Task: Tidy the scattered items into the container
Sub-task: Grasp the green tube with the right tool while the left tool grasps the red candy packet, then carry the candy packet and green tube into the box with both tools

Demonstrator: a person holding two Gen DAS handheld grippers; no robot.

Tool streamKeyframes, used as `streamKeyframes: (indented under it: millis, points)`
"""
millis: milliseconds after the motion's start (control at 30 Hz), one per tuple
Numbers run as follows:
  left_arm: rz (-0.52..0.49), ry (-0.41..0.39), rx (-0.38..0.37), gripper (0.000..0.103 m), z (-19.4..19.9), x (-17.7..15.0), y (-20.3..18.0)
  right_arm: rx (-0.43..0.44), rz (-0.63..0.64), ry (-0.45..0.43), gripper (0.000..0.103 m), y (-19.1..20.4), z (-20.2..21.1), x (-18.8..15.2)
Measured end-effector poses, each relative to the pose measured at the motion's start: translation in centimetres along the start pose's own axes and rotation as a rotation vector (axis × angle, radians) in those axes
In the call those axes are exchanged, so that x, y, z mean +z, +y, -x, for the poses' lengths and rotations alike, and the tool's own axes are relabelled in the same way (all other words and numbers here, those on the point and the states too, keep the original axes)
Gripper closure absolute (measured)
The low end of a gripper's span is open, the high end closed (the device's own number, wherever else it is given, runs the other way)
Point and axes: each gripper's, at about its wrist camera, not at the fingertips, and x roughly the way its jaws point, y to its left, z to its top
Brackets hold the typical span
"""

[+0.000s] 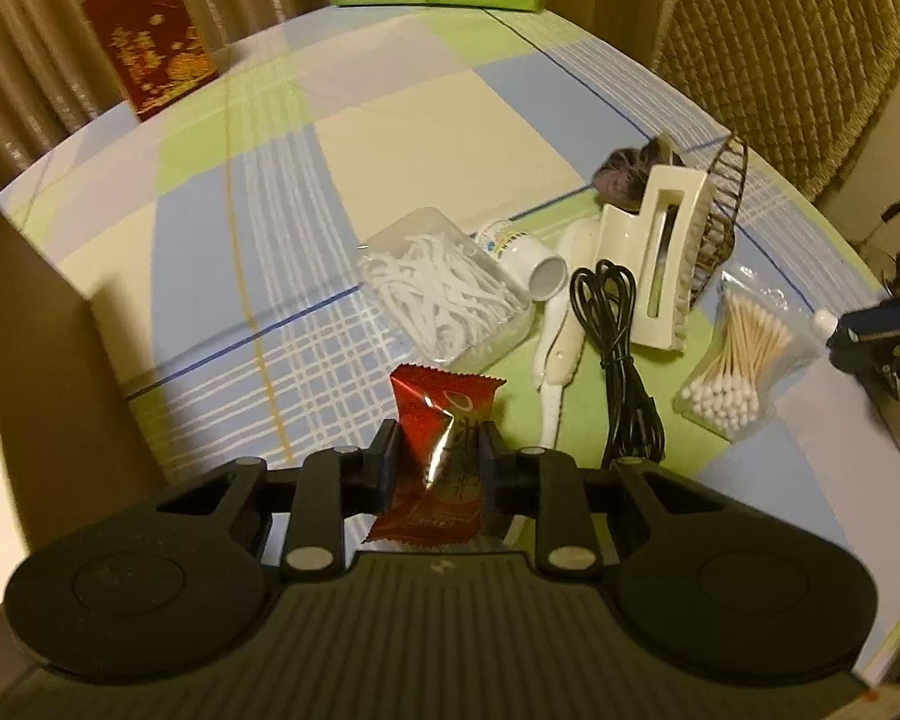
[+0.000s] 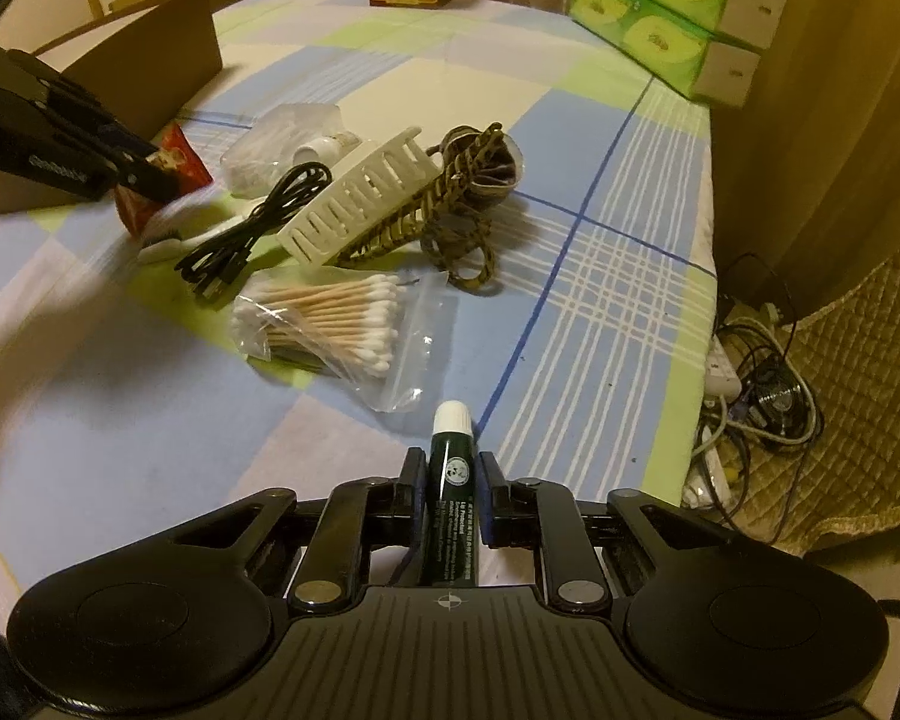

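Two grippers, both loaded. Left wrist view: left gripper (image 1: 439, 456) pinching a red foil candy wrapper (image 1: 441, 450) above the near edge of the checked tablecloth (image 1: 390, 120); brown cardboard box (image 1: 42, 300) at the left edge. Right wrist view: right gripper (image 2: 452, 495) clamped on a dark green lip-balm tube with white cap (image 2: 452, 480), near edge; clear bag of cotton swabs (image 2: 330, 324) just beyond, then a cream plastic hair claw (image 2: 360, 198).
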Motion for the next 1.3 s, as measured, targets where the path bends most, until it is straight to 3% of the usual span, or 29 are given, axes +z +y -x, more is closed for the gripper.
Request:
streamKeyframes:
  millis: [267,533,933,1300]
  points:
    - [0.126,-0.031,0.028,0.081,3.6,-1.5,0.6,0.015,-0.021,0.021,0.090,0.0,0.8,-0.3]
    - [0.241,-0.066,0.033,0.081,7.5,-3.6,1.8,0.068,-0.076,-0.025,0.090,1.4,3.5,0.9]
    - [0.284,-0.083,0.017,0.081,11.6,-6.7,5.1,0.141,-0.072,-0.088,0.090,9.1,5.0,4.4]
    - [0.326,-0.124,0.043,0.081,16.0,-9.6,11.1,0.220,-0.023,-0.172,0.090,16.4,4.4,10.2]
